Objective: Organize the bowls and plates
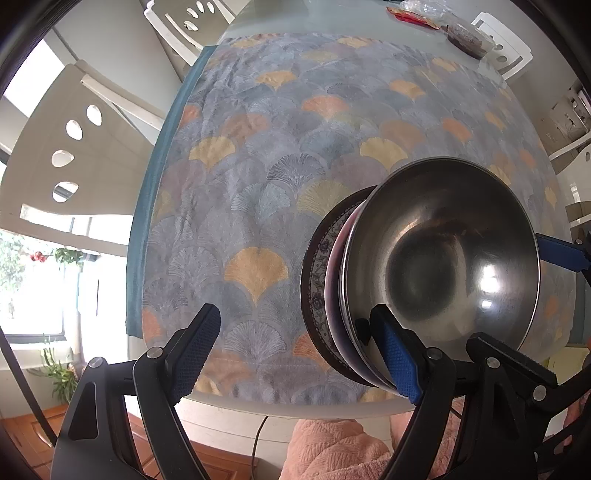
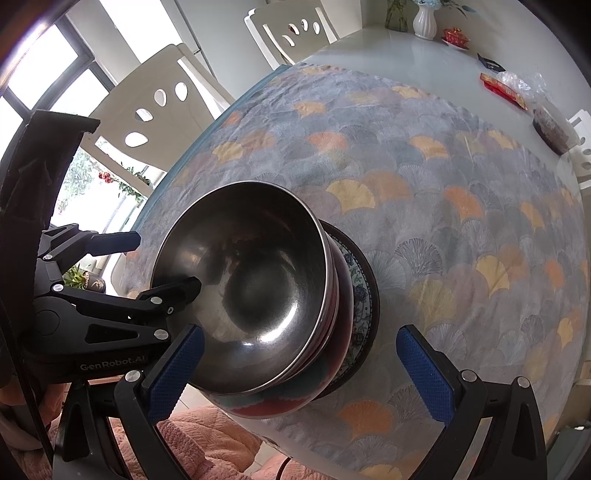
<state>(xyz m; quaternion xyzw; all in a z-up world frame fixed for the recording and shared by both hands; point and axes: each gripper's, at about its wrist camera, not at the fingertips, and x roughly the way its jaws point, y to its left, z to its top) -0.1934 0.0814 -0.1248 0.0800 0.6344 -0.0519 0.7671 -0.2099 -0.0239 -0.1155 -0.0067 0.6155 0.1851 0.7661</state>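
Observation:
A stack stands near the table's front edge: a steel bowl (image 1: 443, 258) (image 2: 251, 288) on top, nested in darker reddish bowls (image 2: 334, 295), all on a blue-flowered, dark-rimmed plate (image 1: 317, 266) (image 2: 364, 291). My left gripper (image 1: 299, 358) points down, open, at the stack's left side. Its right finger (image 1: 399, 358) overlaps the steel bowl's rim, and the left finger hangs over the bare cloth. In the right wrist view the left gripper (image 2: 155, 264) shows one fingertip over the bowl's inside edge. My right gripper (image 2: 301, 373) is open, its fingers astride the stack's near side.
A ginkgo-patterned tablecloth (image 1: 258, 166) covers the round table (image 2: 406, 55). White chairs (image 1: 66, 155) stand at the left and back. A white vase (image 2: 424, 20), red packets (image 2: 502, 88) and a dark dish (image 2: 554, 129) lie far back. A person's pink sleeve (image 1: 332, 450) shows below.

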